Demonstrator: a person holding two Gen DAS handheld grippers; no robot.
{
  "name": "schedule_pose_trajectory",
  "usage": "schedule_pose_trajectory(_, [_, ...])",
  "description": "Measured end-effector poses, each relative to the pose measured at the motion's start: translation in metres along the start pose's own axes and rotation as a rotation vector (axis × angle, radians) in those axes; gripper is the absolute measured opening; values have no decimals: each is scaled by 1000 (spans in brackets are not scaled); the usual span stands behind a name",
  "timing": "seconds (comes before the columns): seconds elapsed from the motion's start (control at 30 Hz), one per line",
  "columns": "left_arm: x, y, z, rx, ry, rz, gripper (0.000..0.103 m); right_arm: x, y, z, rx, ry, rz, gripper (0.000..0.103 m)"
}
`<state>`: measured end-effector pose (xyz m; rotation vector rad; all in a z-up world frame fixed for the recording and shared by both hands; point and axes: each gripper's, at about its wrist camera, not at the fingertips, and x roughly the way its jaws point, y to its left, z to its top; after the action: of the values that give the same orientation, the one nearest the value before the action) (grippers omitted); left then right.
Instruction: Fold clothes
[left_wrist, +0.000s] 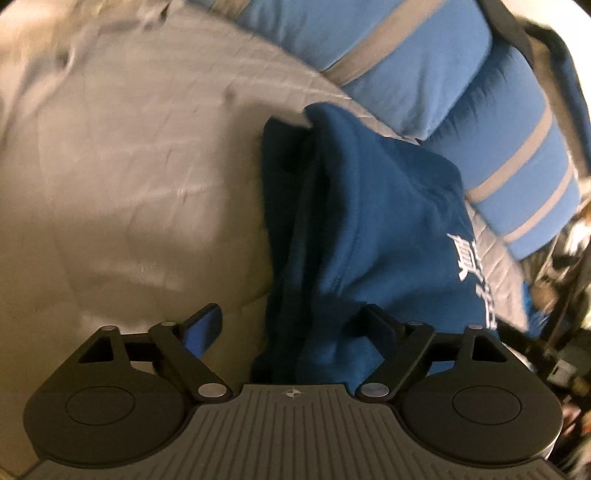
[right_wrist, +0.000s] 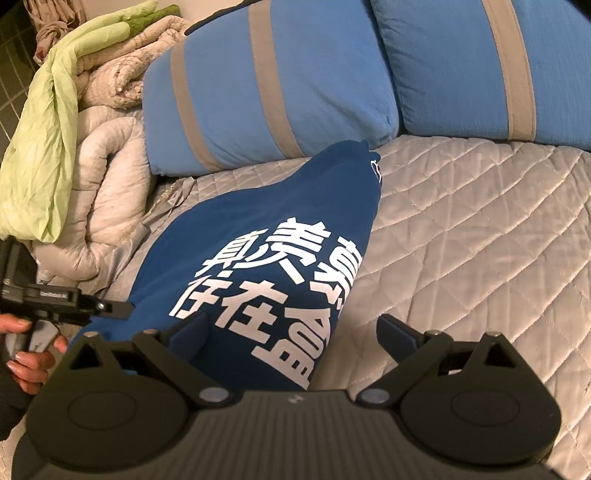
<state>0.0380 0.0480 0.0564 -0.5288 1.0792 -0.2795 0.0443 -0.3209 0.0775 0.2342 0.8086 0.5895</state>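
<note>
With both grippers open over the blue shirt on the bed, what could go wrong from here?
1. The blue shirt looks bunched in thick layers; the left gripper, now open, might pinch several at once.
2. The shirt's far end lies close to the striped pillows; spreading it there may snag or crease it.

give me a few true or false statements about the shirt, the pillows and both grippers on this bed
1. The navy shirt carries white printed characters. True.
2. The left gripper is clamped shut on the shirt. False: its jaws stand wide apart, with cloth lying between them unpinched.
3. The pillows are blue with grey stripes. True.
4. The shirt lies on a bare wooden floor. False: it lies on a grey quilted bedcover.
5. The right gripper is open. True.
6. The crumpled green cloth lies on top of the shirt. False: it sits apart, on bundled bedding beside the pillows.
</note>
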Motion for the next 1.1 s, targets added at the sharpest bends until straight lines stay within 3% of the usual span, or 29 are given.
schedule_pose_trajectory(0.3, [2,46,-5,-200,21,-278,88,7,-7,8,26,-4,-8,101])
schedule_pose_trajectory(0.43, [9,53,-8,-209,51,-372,86,16,-14,15,48,-8,-17,101])
schedule_pose_trajectory(0.5, [15,53,-10,-222,81,-410,80,22,-17,19,59,-8,-18,101])
schedule_pose_trajectory(0.6, [20,48,-13,-207,98,-414,72,33,-26,27,103,-3,-9,101])
schedule_pose_trajectory(0.67, [23,48,-16,-213,101,-415,55,40,-32,32,142,1,-2,101])
schedule_pose_trajectory(0.77, [23,52,-19,-214,83,-422,48,52,-42,38,188,10,4,101])
schedule_pose_trajectory(0.93, [20,53,-25,-182,26,-422,45,69,-56,47,254,26,48,101])
schedule_pose_trajectory(1.1, [17,56,-31,-165,-14,-440,44,92,-77,53,380,47,146,101])
